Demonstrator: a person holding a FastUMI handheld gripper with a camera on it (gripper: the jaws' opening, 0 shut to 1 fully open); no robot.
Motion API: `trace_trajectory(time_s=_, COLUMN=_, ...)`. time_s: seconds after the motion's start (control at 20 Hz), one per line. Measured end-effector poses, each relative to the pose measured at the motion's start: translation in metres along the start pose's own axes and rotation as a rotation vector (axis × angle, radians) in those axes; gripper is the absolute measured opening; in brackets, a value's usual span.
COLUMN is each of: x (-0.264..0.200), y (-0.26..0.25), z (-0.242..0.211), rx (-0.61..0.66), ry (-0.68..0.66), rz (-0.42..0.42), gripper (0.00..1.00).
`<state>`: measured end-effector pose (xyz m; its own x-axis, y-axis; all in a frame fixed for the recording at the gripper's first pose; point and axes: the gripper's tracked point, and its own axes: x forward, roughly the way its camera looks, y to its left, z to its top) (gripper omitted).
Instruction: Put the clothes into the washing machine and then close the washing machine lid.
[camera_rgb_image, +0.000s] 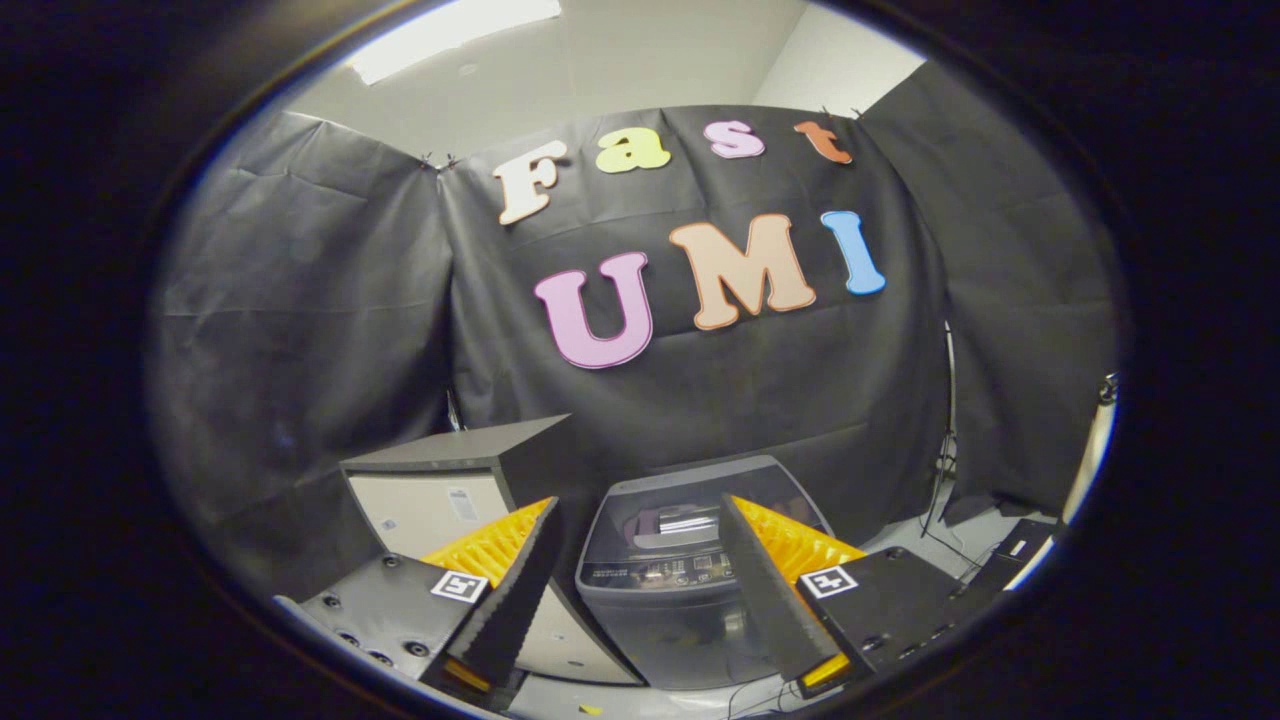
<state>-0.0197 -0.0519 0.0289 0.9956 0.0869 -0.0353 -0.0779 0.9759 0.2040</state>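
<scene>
A black cloth wall (300, 330) wraps the booth on three sides, hanging in creased panels, with a pale ceiling (620, 70) and a bright strip light (450, 30) above it. Low against the cloth, beyond the fingers, stands a grey washing machine (670, 590); its glass lid (690, 520) lies flat and shut, with a row of controls along the near edge. Just to its left, close beside it, stands a boxy cabinet (440, 490) with a dark top and a pale front, its corner jutting toward the machine. To the right of the machine a strip of light floor (960, 535) runs back to the cloth, crossed by thin dark cables (940, 470), and a pale post (1090, 450) rises at the far right. The gripper (640, 580) hangs in the air in front of the machine, its two fingers spread wide with nothing between them; the machine shows through the gap. No clothes can be made out.
</scene>
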Motion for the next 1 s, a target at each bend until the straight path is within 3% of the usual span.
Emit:
trace_trajectory(time_s=0.55, x=-0.003, y=-0.053, z=0.013, rx=0.146, ry=-0.02, rz=-0.097, gripper=0.97)
trace_trajectory(time_s=1.0, x=-0.003, y=-0.046, z=0.017, rx=0.052, ry=-0.049, rz=-0.076, gripper=0.97)
